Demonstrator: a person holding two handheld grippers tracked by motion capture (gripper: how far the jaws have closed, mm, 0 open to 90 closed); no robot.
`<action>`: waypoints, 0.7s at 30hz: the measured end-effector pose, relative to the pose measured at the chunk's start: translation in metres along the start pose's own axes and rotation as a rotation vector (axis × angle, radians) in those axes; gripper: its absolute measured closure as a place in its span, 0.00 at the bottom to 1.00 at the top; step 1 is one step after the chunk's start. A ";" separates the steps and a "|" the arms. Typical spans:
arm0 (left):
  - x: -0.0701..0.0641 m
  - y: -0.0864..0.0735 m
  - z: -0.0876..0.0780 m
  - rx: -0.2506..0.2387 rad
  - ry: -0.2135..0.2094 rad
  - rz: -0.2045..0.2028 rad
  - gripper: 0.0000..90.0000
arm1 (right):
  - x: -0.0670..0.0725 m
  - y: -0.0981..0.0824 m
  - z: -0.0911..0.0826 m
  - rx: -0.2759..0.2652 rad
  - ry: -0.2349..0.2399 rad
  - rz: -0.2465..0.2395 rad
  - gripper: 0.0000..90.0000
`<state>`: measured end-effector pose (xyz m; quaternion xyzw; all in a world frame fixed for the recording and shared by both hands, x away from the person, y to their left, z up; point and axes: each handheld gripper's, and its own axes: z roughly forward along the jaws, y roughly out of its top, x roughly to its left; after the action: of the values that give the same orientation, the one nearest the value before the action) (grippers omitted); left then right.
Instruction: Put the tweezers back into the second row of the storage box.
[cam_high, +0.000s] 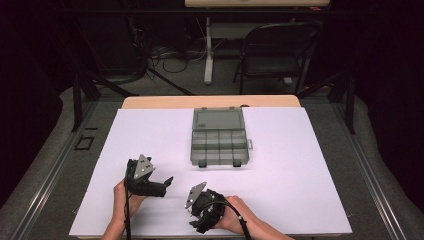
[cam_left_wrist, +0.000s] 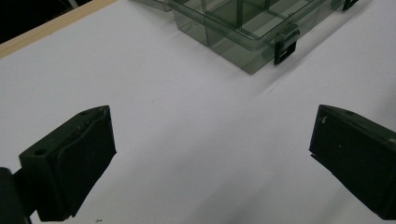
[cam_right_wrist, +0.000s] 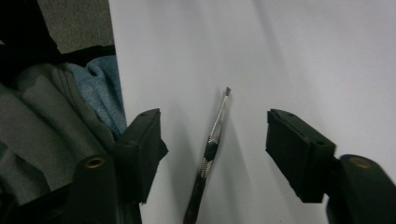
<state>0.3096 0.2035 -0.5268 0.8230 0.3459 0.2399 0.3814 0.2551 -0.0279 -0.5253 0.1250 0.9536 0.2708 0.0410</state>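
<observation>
A slim metal pair of tweezers (cam_right_wrist: 212, 140) lies flat on the white sheet (cam_high: 300, 165), close to the sheet's near edge. My right gripper (cam_right_wrist: 215, 123) straddles it with both jaws apart and neither pad touching the metal. In the high view the right gripper (cam_high: 199, 220) sits at the front centre, pointing back toward the person. My left gripper (cam_high: 164, 183) rests to its left, aimed at a clear grey compartment box (cam_high: 219, 145). In the left gripper view the left gripper (cam_left_wrist: 212, 158) stands wide open over bare sheet, with the box (cam_left_wrist: 243, 28) farther ahead.
The box's lid (cam_high: 218, 120) lies open behind its several compartments, with two black latches at the front. A wooden table edge (cam_high: 210, 101) runs behind the sheet. Beyond stand a black chair (cam_high: 280, 50) and a desk leg. Grey and blue clothing (cam_right_wrist: 46, 130) shows past the sheet's edge.
</observation>
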 end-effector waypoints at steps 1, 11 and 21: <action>0.000 0.000 0.001 -0.003 -0.003 -0.004 0.00 | 0.001 0.001 0.001 0.006 0.003 -0.003 0.43; 0.000 -0.001 0.002 0.000 -0.010 -0.006 0.00 | -0.001 0.004 0.009 0.064 0.008 0.016 0.73; -0.001 0.000 0.003 0.007 -0.012 -0.001 0.00 | -0.007 0.003 0.014 0.131 0.032 0.056 0.85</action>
<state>0.3111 0.2019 -0.5289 0.8257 0.3448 0.2336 0.3806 0.2644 -0.0202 -0.5354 0.1496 0.9659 0.2109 0.0097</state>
